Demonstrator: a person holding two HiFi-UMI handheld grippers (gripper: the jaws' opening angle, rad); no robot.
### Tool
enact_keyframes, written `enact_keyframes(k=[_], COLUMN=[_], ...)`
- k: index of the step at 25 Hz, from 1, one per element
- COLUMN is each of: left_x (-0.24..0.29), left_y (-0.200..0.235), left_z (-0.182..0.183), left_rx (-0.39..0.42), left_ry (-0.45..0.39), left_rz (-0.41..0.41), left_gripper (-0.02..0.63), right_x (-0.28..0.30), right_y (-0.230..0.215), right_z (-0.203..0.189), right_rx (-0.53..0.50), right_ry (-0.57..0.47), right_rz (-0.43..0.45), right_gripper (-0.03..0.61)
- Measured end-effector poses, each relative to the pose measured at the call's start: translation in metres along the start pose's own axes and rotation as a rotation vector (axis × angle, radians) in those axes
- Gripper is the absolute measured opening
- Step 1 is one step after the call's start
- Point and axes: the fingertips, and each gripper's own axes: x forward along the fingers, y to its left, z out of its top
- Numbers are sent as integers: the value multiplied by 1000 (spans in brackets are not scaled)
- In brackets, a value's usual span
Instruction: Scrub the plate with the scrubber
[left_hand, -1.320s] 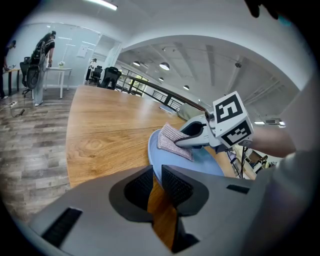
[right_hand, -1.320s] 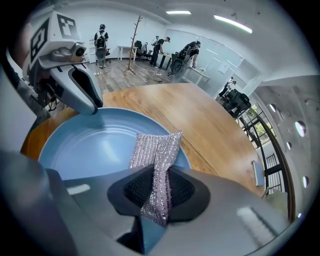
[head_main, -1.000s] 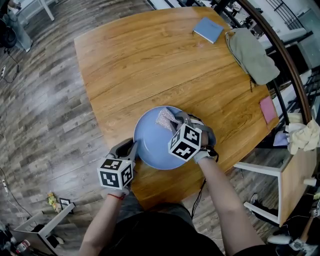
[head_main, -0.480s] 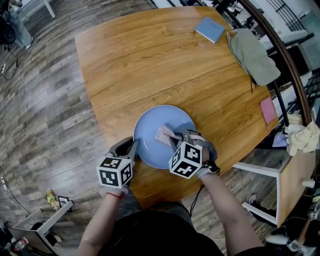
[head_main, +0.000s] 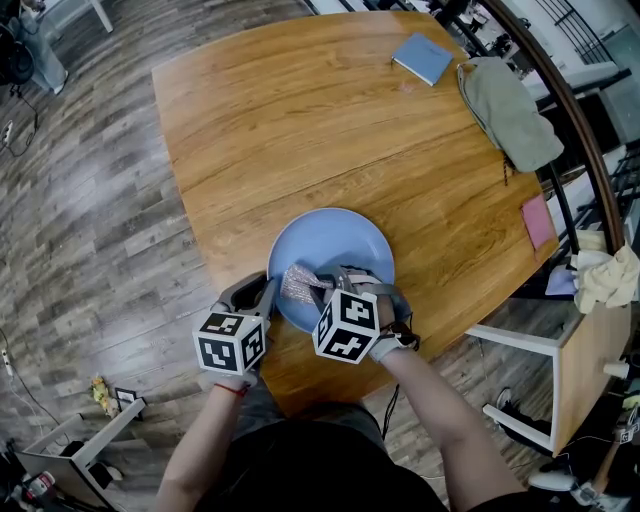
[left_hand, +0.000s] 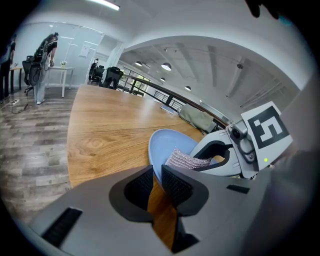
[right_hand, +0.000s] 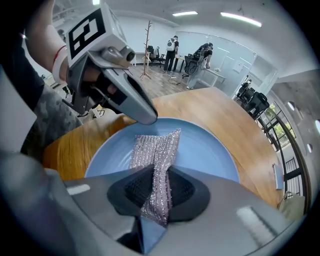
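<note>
A light blue plate (head_main: 338, 243) lies near the front edge of the wooden table (head_main: 300, 120). My left gripper (head_main: 264, 296) is shut on its near-left rim; in the left gripper view the plate (left_hand: 165, 142) edge runs into the narrow gap between the jaws. My right gripper (head_main: 318, 284) is shut on a silvery pink scrubber (head_main: 297, 283), which rests on the plate's near-left part. In the right gripper view the scrubber (right_hand: 156, 147) stands folded between the pads, flat against the plate (right_hand: 207, 150), with the left gripper (right_hand: 135, 102) just beyond it.
A blue notebook (head_main: 422, 57) and an olive cloth (head_main: 505, 110) lie at the table's far right. A pink item (head_main: 536, 220) sits by the right edge. A white frame (head_main: 520, 340) stands off the table to the right. Wood floor lies to the left.
My right gripper has dragged the scrubber from the plate's far middle down to its near-left part, close to the left gripper. The left gripper has stayed on the rim.
</note>
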Motion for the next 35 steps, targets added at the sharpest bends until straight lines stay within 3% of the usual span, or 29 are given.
enact_keyframes(k=[10, 22, 28, 35], left_x=[0, 0, -1, -2], left_y=[0, 1, 1, 2], left_z=[0, 1, 1, 1], left_rx=[6, 14, 13, 21], left_ry=[0, 2, 2, 10], left_rz=[-2, -10, -16, -22], left_gripper=[49, 51, 51, 51], right_x=[10, -5, -17, -24], right_y=[-46, -90, -90, -57], right_z=[9, -31, -54, -57], right_rx=[87, 242, 294, 301], right_ry=[-41, -11, 22, 35], right_rz=[-64, -199, -242, -238], right_gripper=[78, 78, 78, 77])
